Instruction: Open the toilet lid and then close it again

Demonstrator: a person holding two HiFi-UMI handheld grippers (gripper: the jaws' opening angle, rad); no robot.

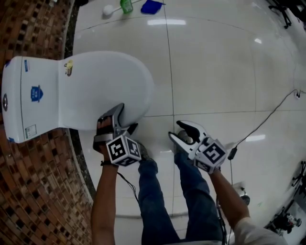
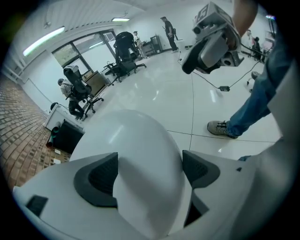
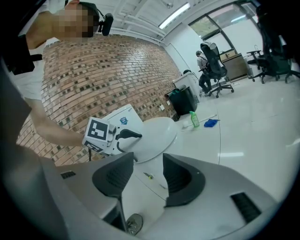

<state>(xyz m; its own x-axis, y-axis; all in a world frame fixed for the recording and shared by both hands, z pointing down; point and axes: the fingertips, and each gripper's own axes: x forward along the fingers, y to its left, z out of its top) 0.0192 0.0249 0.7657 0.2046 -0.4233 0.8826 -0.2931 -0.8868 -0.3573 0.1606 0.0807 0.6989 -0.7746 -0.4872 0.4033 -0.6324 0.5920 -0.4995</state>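
Observation:
The white toilet stands with its lid (image 1: 105, 86) down flat on the bowl. My left gripper (image 1: 126, 117) is at the lid's near front edge, open wide. One finger lies over the top of the lid and the other sits beside the rim. In the left gripper view the domed lid (image 2: 136, 140) fills the gap between the two dark pads (image 2: 101, 176), and I see no firm pinch. My right gripper (image 1: 175, 129) hovers over the floor tiles to the right of the bowl, open with nothing between its pads (image 3: 112, 176). From there the lid (image 3: 157, 133) shows ahead.
The tank (image 1: 28, 95) backs onto a curved brick wall (image 1: 38, 191). A green bottle (image 1: 126, 5), a blue cloth (image 1: 151, 6) and a white brush (image 1: 109, 9) lie on the floor beyond the toilet. A cable (image 1: 267, 119) runs at right. My shoe (image 1: 143, 153) stands below the bowl.

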